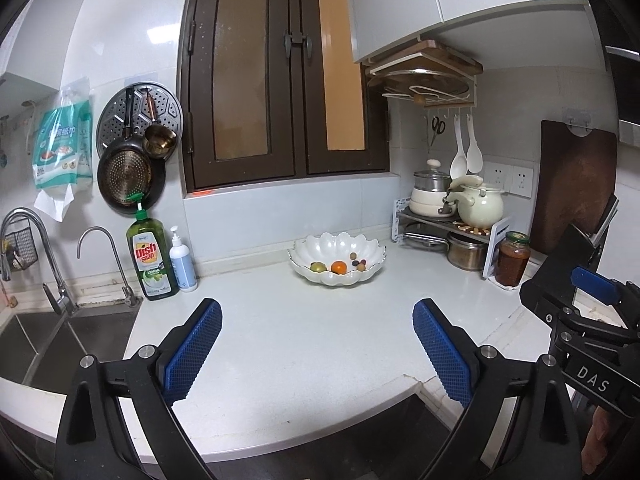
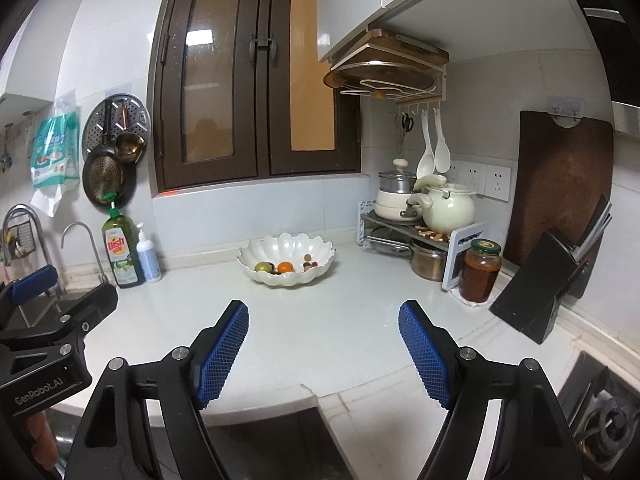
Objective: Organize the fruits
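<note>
The fingers (image 1: pixel 440 354) of the left gripper (image 1: pixel 318 350) stand wide apart with nothing between them, and the right gripper (image 2: pixel 324 354) is likewise spread and empty; both hang over the near edge of the white table (image 1: pixel 320 340), well short of the fruit. All the fruit visible already sits in the scalloped white bowl (image 1: pixel 338 246) near the back wall: a greenish fruit (image 1: pixel 317 267), an orange one (image 1: pixel 339 267) and several small dark and tan pieces (image 1: pixel 358 262) clustered to the right. The likely trouble is inside that bowl: the small round pieces lie close together, so wide fingers could nudge neighbours or roll one over the low rim, and pressing on the rim could tip or slide the bowl. To the right a glass jar of red sauce (image 2: pixel 480 270) stands closed near the knife block (image 2: pixel 538 284); a careless right-hand sweep could knock it
</note>
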Available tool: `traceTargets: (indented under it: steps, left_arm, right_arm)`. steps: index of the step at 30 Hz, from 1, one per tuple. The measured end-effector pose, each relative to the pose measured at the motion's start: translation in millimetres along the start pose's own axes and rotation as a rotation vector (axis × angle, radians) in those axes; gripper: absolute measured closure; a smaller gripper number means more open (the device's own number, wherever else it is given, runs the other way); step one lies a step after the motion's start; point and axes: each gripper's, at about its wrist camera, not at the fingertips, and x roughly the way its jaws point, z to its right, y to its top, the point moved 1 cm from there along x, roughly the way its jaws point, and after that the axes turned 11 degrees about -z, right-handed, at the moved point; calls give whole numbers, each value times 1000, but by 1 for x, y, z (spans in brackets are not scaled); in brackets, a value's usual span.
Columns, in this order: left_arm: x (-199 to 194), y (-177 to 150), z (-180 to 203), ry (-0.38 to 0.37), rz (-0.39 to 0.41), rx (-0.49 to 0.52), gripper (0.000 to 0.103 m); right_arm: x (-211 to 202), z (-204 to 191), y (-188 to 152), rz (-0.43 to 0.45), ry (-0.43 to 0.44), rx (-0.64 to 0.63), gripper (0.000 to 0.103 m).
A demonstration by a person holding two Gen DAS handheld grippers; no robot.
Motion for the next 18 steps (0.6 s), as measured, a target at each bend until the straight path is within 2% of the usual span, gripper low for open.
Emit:
traceTargets:
  steps: [18]
  left_arm:
    - [-3, 2, 3, 5, 8, 3, 5]
  right_arm:
    - [-3, 6, 0, 9, -5, 9, 24]
